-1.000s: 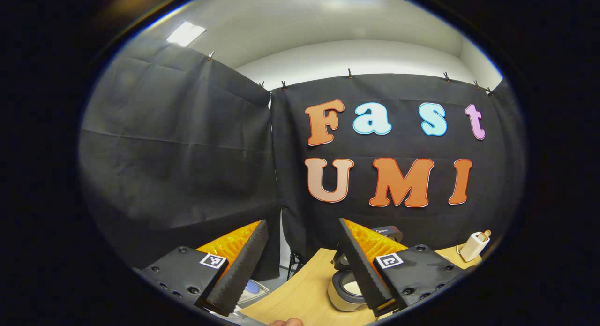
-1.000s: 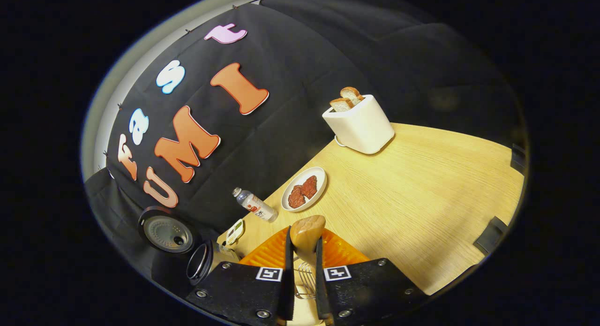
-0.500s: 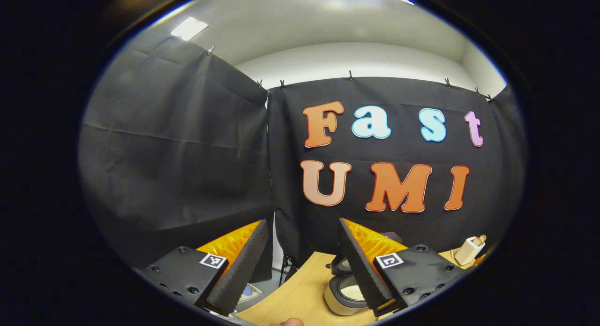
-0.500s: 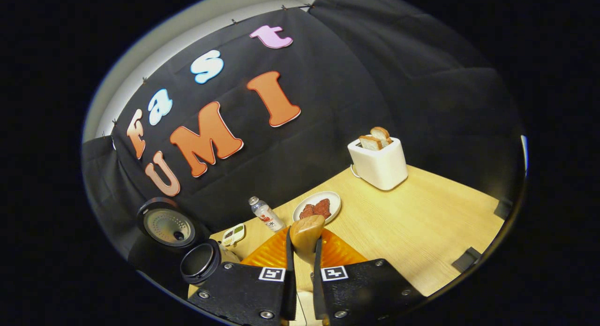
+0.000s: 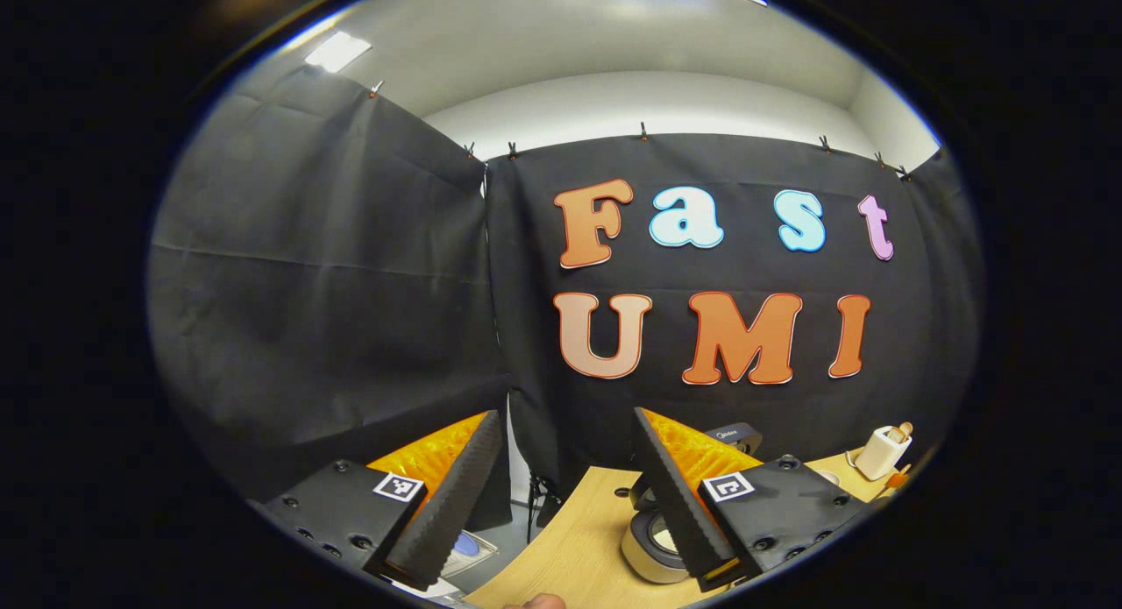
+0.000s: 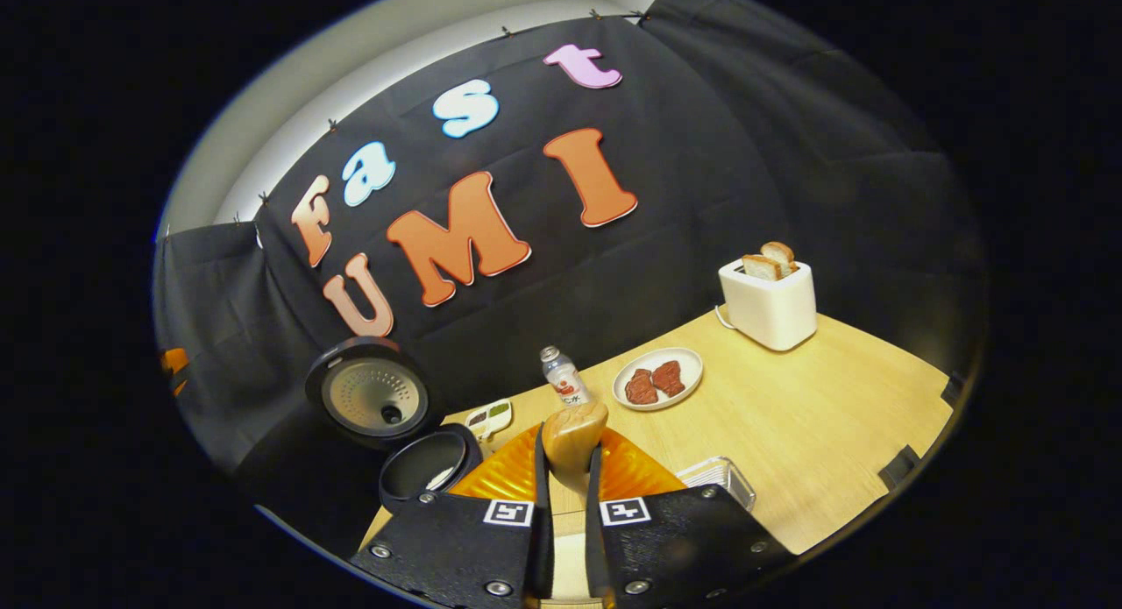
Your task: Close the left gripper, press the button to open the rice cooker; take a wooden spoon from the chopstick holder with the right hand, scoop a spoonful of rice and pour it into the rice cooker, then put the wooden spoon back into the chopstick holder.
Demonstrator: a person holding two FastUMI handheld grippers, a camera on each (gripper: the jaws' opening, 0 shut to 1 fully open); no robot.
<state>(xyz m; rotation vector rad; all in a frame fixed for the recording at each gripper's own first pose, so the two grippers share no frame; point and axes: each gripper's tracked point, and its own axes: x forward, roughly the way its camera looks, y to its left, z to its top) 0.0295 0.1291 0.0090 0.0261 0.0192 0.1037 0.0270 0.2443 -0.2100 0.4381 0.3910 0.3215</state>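
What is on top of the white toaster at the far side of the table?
In the right gripper view, two slices of bread stand up out of the white toaster. Their lower parts sit inside the slots, so those parts are hidden.

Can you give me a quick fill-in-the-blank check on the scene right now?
1. The right gripper is shut on the ____ spoon.
2. The black rice cooker's round lid stands ____.
3. The white toaster holds two slices of ____.
4. The left gripper's jaws stand ____.

Missing words: wooden; open; bread; open
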